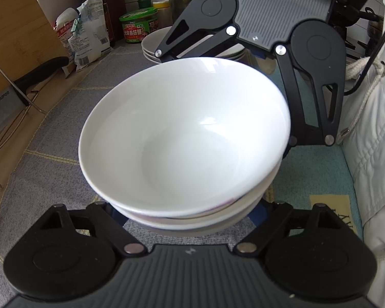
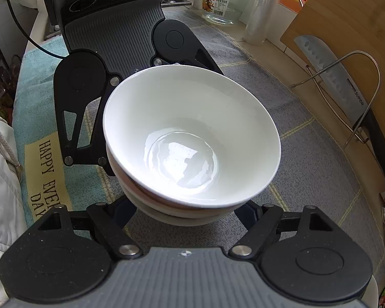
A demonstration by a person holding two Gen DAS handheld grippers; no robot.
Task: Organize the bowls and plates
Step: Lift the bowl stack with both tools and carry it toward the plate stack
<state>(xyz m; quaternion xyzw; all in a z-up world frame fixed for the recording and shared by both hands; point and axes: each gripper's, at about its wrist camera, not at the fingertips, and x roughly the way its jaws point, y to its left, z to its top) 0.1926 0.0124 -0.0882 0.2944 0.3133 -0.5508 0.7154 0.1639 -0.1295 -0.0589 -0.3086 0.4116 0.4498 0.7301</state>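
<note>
Both grippers, left (image 1: 190,220) and right (image 2: 190,211), clamp the stacked bowls (image 1: 184,138); knife (image 2: 346,87) reads SUPOR.

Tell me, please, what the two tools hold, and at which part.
A stack of white bowls. The left tool and right tool flank its lower bowls from opposite sides; their fingertips are hidden, so contact cannot be confirmed.

We find bare counter (image 2: 308,138) beside the stacked bowls (image 2: 192,133); its back edge is crowded by plates (image 1: 154,43), jars (image 1: 138,25) and a knife rack (image 2: 356,95).

Bowl stack (image 1: 184,138) hides fingertips of both hand-held grippers.
</note>
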